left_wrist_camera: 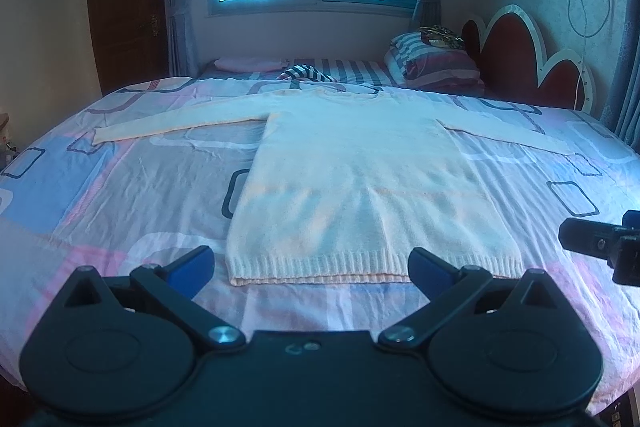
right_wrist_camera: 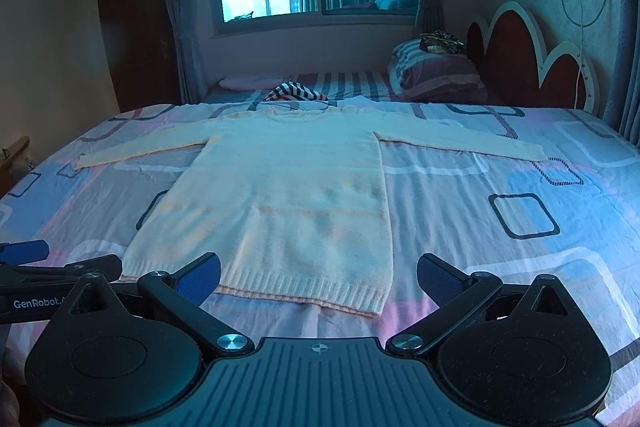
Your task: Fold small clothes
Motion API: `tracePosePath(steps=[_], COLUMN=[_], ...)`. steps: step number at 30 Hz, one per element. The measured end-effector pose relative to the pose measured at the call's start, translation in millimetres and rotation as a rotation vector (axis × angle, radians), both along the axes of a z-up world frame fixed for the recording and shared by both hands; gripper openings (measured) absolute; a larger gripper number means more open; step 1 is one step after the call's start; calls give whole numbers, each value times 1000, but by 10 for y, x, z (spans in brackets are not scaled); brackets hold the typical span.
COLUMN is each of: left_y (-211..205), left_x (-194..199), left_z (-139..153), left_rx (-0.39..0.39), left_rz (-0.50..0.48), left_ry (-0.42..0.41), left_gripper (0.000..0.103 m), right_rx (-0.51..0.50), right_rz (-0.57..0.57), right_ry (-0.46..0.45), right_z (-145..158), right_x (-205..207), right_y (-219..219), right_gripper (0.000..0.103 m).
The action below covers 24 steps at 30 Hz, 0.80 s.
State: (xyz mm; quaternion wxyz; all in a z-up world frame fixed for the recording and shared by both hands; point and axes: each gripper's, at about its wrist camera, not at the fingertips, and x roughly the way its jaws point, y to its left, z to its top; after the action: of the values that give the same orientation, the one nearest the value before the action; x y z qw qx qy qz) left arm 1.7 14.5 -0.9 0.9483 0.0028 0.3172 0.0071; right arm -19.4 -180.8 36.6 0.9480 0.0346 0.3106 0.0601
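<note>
A cream knitted sweater (left_wrist_camera: 360, 179) (right_wrist_camera: 288, 195) lies flat on the bed, front up, both long sleeves spread out sideways and the ribbed hem toward me. My left gripper (left_wrist_camera: 310, 269) hovers open just short of the hem, its blue pads apart with nothing between them. My right gripper (right_wrist_camera: 318, 277) is also open, over the hem's right part, empty. The right gripper's black body (left_wrist_camera: 600, 243) shows at the right edge of the left wrist view; the left gripper's body (right_wrist_camera: 44, 275) shows at the left edge of the right wrist view.
The bed sheet (left_wrist_camera: 140, 195) is pink, blue and white with dark squares. A striped garment (left_wrist_camera: 308, 73) and a pink cloth (left_wrist_camera: 248, 64) lie beyond the sweater. Folded bedding (left_wrist_camera: 436, 65) sits by the red headboard (left_wrist_camera: 520, 63). A window and curtains are behind.
</note>
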Motion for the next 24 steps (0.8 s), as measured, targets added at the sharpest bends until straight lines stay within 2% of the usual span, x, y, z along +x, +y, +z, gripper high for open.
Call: tracePosePath(steps=[24], left_y=[-20], left_x=[-11], left_z=[17], left_rx=[3], left_rz=[-4], left_ry=[-8], left_gripper=[102], right_rx=[5], right_rz=[-2], right_ry=[-3], right_z=[30], right_x=[-4], right_y=[11], right_gripper=[103])
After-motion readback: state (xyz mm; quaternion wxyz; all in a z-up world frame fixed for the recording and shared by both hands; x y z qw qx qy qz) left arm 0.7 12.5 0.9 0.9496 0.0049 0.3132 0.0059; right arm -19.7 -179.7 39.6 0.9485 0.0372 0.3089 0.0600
